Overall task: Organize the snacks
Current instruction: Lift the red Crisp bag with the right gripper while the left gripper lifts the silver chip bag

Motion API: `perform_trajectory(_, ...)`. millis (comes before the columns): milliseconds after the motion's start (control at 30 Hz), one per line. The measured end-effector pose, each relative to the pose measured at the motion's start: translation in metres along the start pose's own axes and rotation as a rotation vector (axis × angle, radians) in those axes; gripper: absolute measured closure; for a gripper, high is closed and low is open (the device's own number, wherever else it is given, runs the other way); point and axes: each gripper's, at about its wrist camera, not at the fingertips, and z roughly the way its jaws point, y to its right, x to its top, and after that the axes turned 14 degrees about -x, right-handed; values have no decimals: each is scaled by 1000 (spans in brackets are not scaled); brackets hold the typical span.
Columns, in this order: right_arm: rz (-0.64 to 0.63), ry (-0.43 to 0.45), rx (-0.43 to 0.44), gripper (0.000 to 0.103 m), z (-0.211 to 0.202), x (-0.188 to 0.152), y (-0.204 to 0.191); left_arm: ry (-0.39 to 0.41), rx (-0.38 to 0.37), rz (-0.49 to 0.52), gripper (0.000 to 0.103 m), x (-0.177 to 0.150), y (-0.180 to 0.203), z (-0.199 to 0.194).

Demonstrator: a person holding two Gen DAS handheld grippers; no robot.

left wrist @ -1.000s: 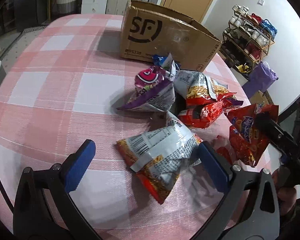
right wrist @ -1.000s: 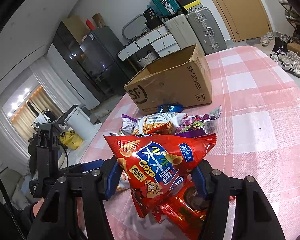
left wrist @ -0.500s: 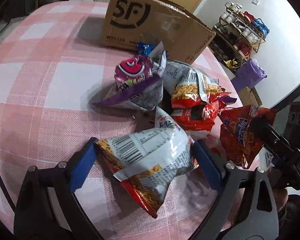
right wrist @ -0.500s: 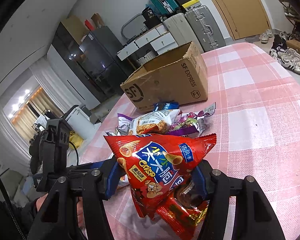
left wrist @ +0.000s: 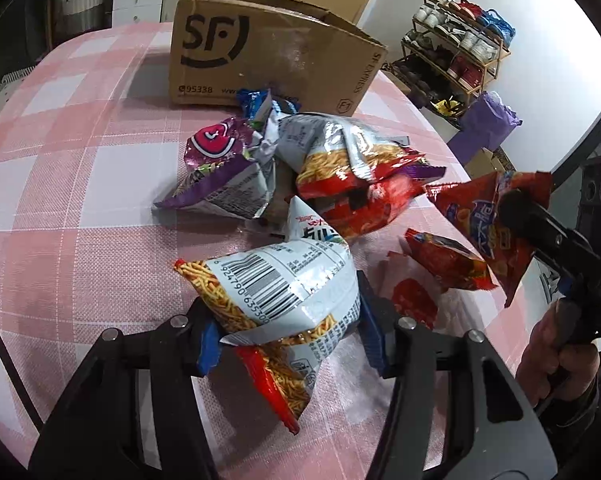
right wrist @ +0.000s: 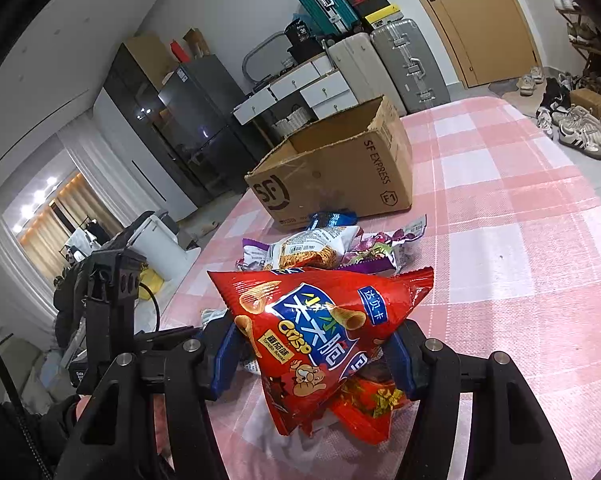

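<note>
At the bottom centre of the left wrist view, the left gripper has just been closing, and its blue pads now pinch a silver noodle-snack bag from both sides, barcode side up, its red lower corner hanging toward the bottom of the frame. The bag sits over the pink checked tablecloth. Above it, in the middle of the frame, lies a loose pile: a purple bag on the left, touching a silver and red bag on the right, with a small blue packet just behind them against the cardboard box at the top (the box is open, as the right wrist view shows). At the right edge a hand holds the right gripper, which is clamped on a red crisp bag, point downward. In the right wrist view this bag fills the lower centre, with another red packet just below it on the cloth.
</note>
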Motion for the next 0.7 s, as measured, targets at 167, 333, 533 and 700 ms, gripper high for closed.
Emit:
perform_trajectory(167, -6, 21, -2, 41, -9, 1, -4, 16, -8, 2, 50, 0, 9, -6)
perform_trajectory(333, -18, 27, -4, 41, -15, -1, -11, 42, -17, 13, 50, -12, 7, -32)
perform_trajectory(533, -38, 46, -8, 41, -23, 1, -19, 75, -33, 24, 50, -15, 11, -54)
perform_trajectory(700, -52, 57, -12, 41, -30, 1, -27, 117, -37, 43, 50, -11, 16, -77)
